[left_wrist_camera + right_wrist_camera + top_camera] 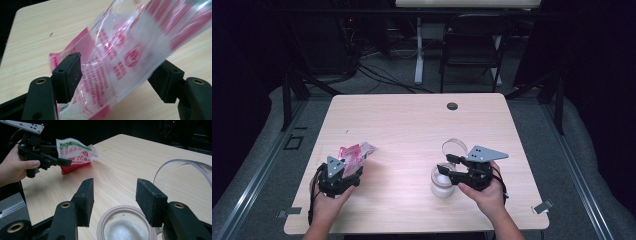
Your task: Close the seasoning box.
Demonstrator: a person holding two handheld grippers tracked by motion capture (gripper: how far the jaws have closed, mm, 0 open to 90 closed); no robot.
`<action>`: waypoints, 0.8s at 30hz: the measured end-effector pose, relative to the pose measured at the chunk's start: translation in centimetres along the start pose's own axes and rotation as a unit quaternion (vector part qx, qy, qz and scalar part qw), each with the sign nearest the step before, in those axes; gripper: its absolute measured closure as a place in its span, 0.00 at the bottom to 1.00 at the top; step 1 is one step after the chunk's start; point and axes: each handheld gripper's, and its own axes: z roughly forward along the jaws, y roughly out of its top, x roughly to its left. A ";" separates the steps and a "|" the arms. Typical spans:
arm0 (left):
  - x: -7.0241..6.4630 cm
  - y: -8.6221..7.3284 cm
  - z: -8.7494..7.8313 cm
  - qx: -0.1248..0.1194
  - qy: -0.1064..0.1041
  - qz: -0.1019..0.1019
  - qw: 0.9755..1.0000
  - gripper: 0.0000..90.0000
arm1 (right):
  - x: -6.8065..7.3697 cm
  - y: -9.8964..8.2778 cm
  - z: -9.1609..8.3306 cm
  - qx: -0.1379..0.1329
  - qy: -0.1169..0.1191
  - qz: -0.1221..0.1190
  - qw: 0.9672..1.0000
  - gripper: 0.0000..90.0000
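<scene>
High view, lower left of the frame: we find one pink-printed plastic pouch (356, 152) lying on the surface (412, 130), between the released jaws of the left tongs (353, 167), pads apart from the film. We judge it light, limp and slippery; best gripped at a flat sealed edge. Lower right: one open glass jar (443, 181) holding white grains, its hinged lid (454, 147) raised, beneath the released right tongs (449, 166). Fragile; hold the body.

Table (412, 125) middle bare; packet (357, 152) left, jar (442, 182) right
</scene>
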 end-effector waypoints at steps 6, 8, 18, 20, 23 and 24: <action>-1.9 0.1 0.6 0.010 -0.018 0.038 0.999 0.33 | -0.1 0.1 -0.2 -0.003 -0.005 0.000 1.000 0.54; -2.6 0.2 0.9 0.024 -0.020 0.052 0.998 0.33 | -0.1 0.2 -0.3 -0.006 -0.007 0.000 1.000 0.54; -3.7 0.3 1.0 0.020 -0.039 0.057 0.997 0.33 | -0.1 0.5 -0.9 -0.008 -0.012 -0.003 1.000 0.57; -4.1 0.5 0.8 0.013 -0.050 0.057 0.997 0.33 | 0.0 0.6 -1.1 -0.005 -0.015 -0.009 1.000 0.60; -4.4 0.6 0.8 0.014 -0.051 0.062 0.997 0.33 | 0.0 0.7 -1.2 -0.005 -0.018 -0.012 1.000 0.63; -4.5 0.6 0.8 0.014 -0.051 0.062 0.997 0.33 | 0.0 0.8 -1.3 -0.004 -0.017 -0.012 1.000 0.63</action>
